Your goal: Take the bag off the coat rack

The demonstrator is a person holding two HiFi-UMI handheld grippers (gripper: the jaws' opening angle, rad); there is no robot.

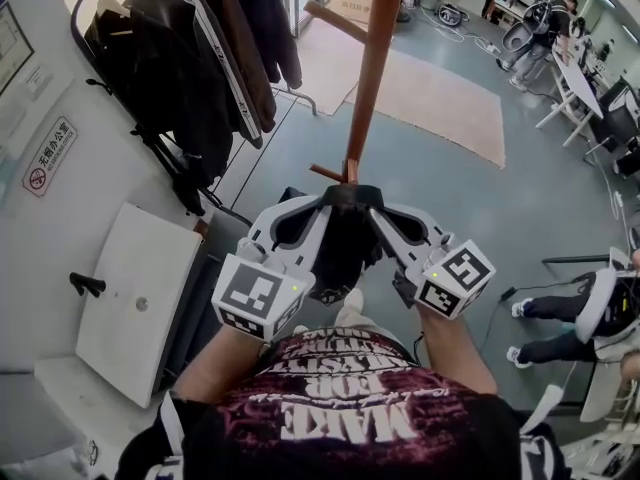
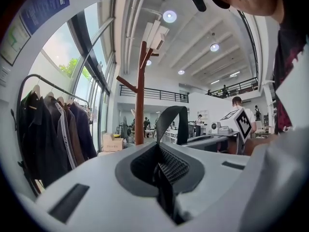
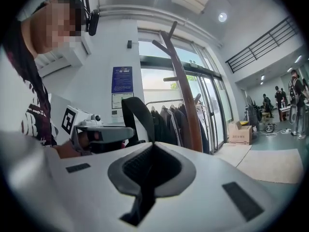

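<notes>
A black bag [image 1: 343, 248] hangs between my two grippers, just in front of the brown wooden coat rack [image 1: 368, 78]. The bag's strap runs up over both jaw tips. My left gripper [image 1: 322, 204] is shut on the black strap [image 2: 172, 123], which loops up out of its jaws [image 2: 157, 148]. My right gripper [image 1: 377, 211] is shut on the same strap [image 3: 136, 118], gripped at its jaw tips [image 3: 153, 146]. The coat rack's pole [image 2: 140, 98] stands a little beyond the strap, and it also rises behind the strap in the right gripper view [image 3: 186, 105]. The bag's lower part is hidden by the grippers.
A clothes rail with several dark jackets [image 1: 205, 63] stands at the left. A white panel [image 1: 135, 298] lies low on the left by the wall. A beige rug [image 1: 440, 98] lies beyond the rack. A seated person's legs [image 1: 555, 318] are at the right.
</notes>
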